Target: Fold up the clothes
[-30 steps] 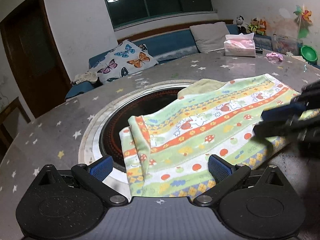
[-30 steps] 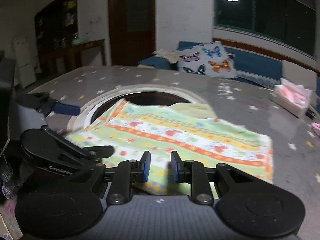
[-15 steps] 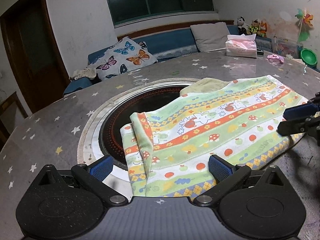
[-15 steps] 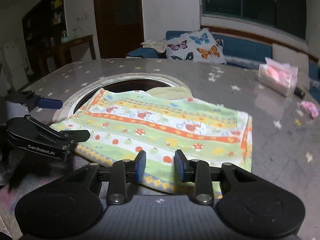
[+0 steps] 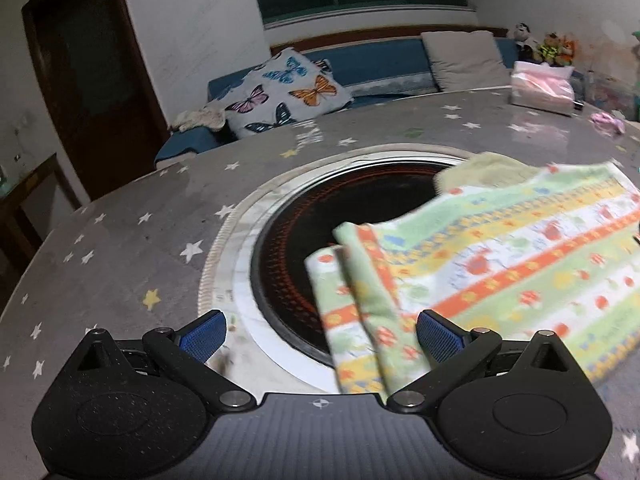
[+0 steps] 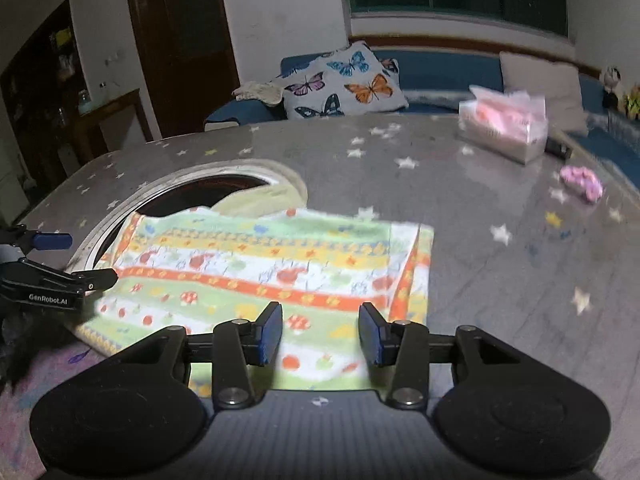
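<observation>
Grey, star-dotted, your round bench (image 6: 460,208) has one dark circular recess (image 5: 304,240) at its centre, with a sofa and window behind. One folded striped garment (image 6: 280,264) lies flat, its 10 o'clock corner overhanging the recess. Bare bench stretches from 12 to 3 o'clock toward one tissue box (image 6: 504,128) and one pink scrunchie (image 6: 582,182). Your right gripper (image 6: 320,334) hovers over the garment's near edge; its fingers are opening and pinch nothing. Your left gripper (image 5: 320,336) has its fingers spread wide and empty, with the garment's doubled left edge between them.
</observation>
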The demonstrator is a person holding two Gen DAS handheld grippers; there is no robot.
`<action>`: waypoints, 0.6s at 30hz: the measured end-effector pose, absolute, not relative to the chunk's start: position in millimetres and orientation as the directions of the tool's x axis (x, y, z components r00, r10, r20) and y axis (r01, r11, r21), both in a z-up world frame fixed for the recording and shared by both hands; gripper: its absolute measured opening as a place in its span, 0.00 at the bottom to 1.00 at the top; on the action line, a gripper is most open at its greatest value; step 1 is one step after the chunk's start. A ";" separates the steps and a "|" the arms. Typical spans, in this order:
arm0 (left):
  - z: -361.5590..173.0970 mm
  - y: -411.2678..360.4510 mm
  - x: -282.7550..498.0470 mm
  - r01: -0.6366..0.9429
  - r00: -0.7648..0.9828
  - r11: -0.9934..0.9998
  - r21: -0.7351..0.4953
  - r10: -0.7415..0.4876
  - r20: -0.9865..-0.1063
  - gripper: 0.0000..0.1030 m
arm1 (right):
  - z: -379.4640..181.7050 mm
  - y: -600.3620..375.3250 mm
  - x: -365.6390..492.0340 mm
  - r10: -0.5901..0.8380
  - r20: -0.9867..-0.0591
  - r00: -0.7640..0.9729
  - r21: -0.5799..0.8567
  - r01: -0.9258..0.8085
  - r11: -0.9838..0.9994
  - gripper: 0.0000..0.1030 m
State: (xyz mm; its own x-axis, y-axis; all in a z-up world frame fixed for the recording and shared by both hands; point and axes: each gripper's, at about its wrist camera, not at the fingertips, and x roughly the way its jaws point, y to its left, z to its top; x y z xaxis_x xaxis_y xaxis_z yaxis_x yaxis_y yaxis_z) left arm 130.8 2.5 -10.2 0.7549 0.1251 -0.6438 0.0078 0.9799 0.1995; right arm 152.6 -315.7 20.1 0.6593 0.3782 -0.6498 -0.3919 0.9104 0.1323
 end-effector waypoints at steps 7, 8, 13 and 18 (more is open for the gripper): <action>-0.2 8.3 155.4 -0.019 0.757 0.976 0.217 0.156 -0.635 1.00 | 29.2 -291.3 180.4 0.423 -0.646 0.636 0.146 -0.441 0.886 0.40; 0.7 8.1 159.3 -0.019 0.759 0.975 0.221 0.158 -0.632 1.00 | 29.3 -285.7 185.3 0.429 -0.646 0.632 0.145 -0.450 0.881 0.37; -4.6 15.6 179.0 -0.046 0.741 0.973 0.228 0.186 -0.645 1.00 | 23.0 -261.2 211.7 0.445 -0.654 0.612 0.146 -0.475 0.868 0.22; -9.0 25.2 184.1 -0.054 0.738 0.976 0.211 0.181 -0.650 1.00 | 7.0 -245.6 235.0 0.426 -0.666 0.612 0.125 -0.472 0.873 0.19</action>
State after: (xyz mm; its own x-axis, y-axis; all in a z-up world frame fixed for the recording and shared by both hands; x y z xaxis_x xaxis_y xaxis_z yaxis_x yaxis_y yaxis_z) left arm 184.1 25.2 -9.0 0.7377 0.1814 -0.6503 -0.0543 0.9761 0.2106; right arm 235.0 -245.6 7.0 0.6121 0.4263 -0.6660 -0.4721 0.8727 0.1247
